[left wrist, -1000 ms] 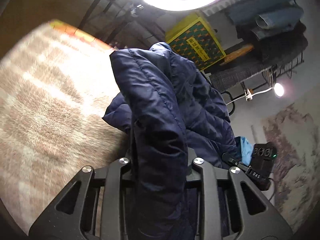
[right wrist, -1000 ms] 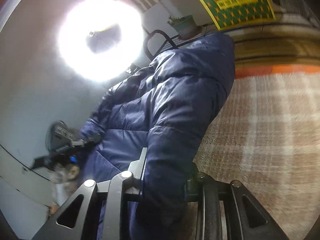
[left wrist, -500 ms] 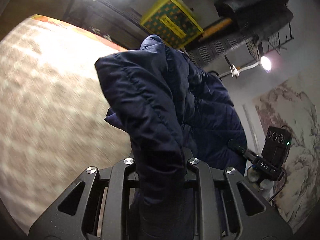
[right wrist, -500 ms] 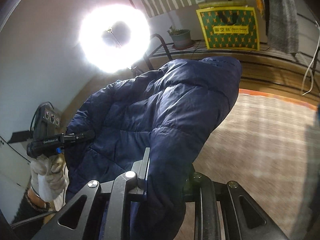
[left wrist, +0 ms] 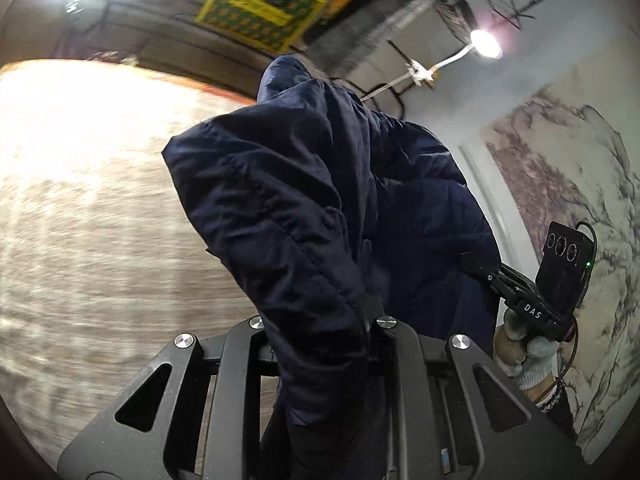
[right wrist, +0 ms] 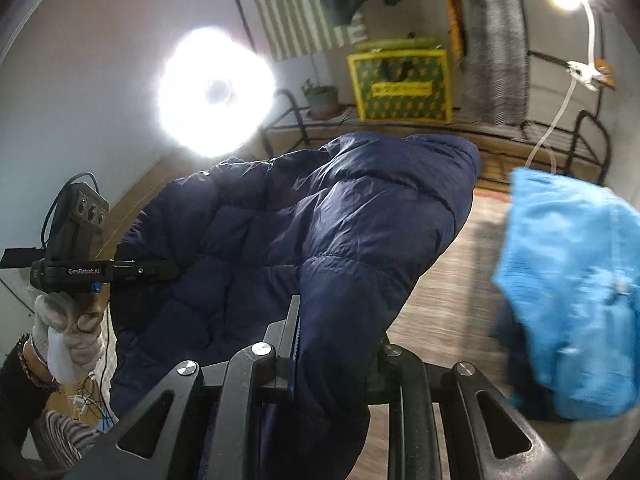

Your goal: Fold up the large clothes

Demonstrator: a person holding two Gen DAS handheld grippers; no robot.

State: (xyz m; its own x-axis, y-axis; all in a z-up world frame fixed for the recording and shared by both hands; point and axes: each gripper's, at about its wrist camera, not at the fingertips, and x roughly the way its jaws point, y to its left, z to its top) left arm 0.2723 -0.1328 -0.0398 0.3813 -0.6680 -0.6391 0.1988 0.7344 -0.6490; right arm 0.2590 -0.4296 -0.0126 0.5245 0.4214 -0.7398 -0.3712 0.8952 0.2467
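we find both tools engaged on one garment, a dark navy quilted jacket, which is held up in the air above a pale checked rug and is not resting on it.

left gripper: its jaws are pinched on a thick fold of the jacket, and they have just been closing further on it. the padded cloth fills the gap between the two black fingers and bulges out above them, hiding the tips. from the right wrist view we see the same gripper from the side, its fingers biting into the far edge of the jacket, carried by a gloved hand.

right gripper: its jaws are likewise clamped on a bunched fold of jacket, with the cloth draped over and around the fingers. from the left wrist view this gripper enters the jacket's right edge, held by a second gloved hand.

the jacket hangs slack between the two grips, quilting seams visible, one rounded end lifted highest.

surroundings noted: a bright blue garment lies at the right of the right wrist view, blurred, near the jacket but apart from it. a yellow and green patterned bag sits on a low dark rack by the far wall, beside a small potted plant. a ring light glares behind the jacket.
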